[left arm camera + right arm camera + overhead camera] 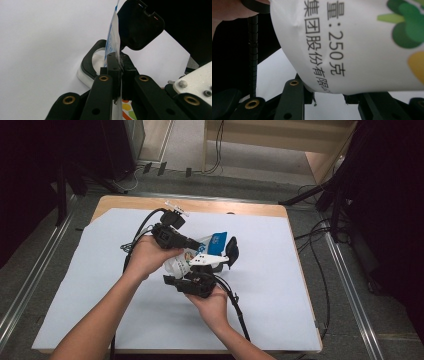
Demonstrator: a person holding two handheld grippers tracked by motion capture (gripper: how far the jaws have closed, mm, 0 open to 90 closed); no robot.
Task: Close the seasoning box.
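Item: white printed pouch (192, 257), held above the middle of the desk (280, 285) between both hands.

Left tongs (197, 243): jaws closed tight on the pouch's thin blue-and-white top edge (112, 37), seen in the left gripper view as a flat seam pinched between the two pads.

Right tongs (207, 270): jaws partly apart, one on either side of the pouch's white body (352, 47); the right gripper view shows the printed wall swelling over both jaws and resting on them, so they clasp it.

Beside the pouch: a black-rimmed white container (91, 65) on the sheet, its black lid (140, 23) hinged up, just beyond the left tongs.

Surface: pale blue-white sheet (100, 295) over nearly the whole desk; bare wood strip along the far edge (240, 209). Wide open sheet lies left, right and near of the hands; both desk side edges are well apart from the pouch.

Room: grey floor (30, 270), cables (320, 265) trailing right, dark stands at both sides.
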